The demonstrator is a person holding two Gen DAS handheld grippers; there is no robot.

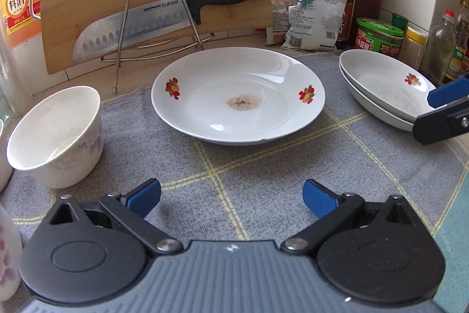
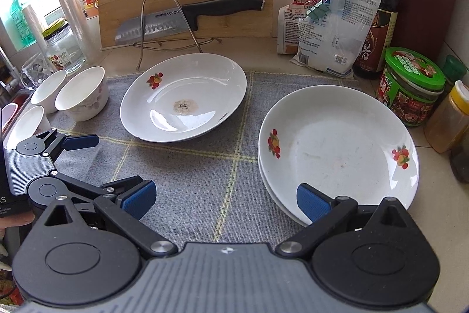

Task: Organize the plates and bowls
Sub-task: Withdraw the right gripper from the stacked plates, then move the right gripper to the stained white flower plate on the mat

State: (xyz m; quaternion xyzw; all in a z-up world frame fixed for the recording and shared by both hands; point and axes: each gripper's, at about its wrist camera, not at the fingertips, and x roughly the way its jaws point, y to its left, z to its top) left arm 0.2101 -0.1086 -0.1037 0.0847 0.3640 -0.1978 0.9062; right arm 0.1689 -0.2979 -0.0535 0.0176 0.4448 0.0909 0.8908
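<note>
Both claws were spread wide, holding nothing: left claw (image 1: pixel 231 197), right claw (image 2: pixel 225 200). The stained plate (image 1: pixel 238 96) sat mid-frame on the grey mat (image 1: pixel 263 166), stacked plates (image 2: pixel 337 151) lower right, bowls (image 2: pixel 80 97) at left.

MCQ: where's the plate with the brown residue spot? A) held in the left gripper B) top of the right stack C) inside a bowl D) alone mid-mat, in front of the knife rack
D: the stained plate sits alone on the mat before the knife rack, apart from the two-plate stack; both grippers are open and hold nothing.
</note>
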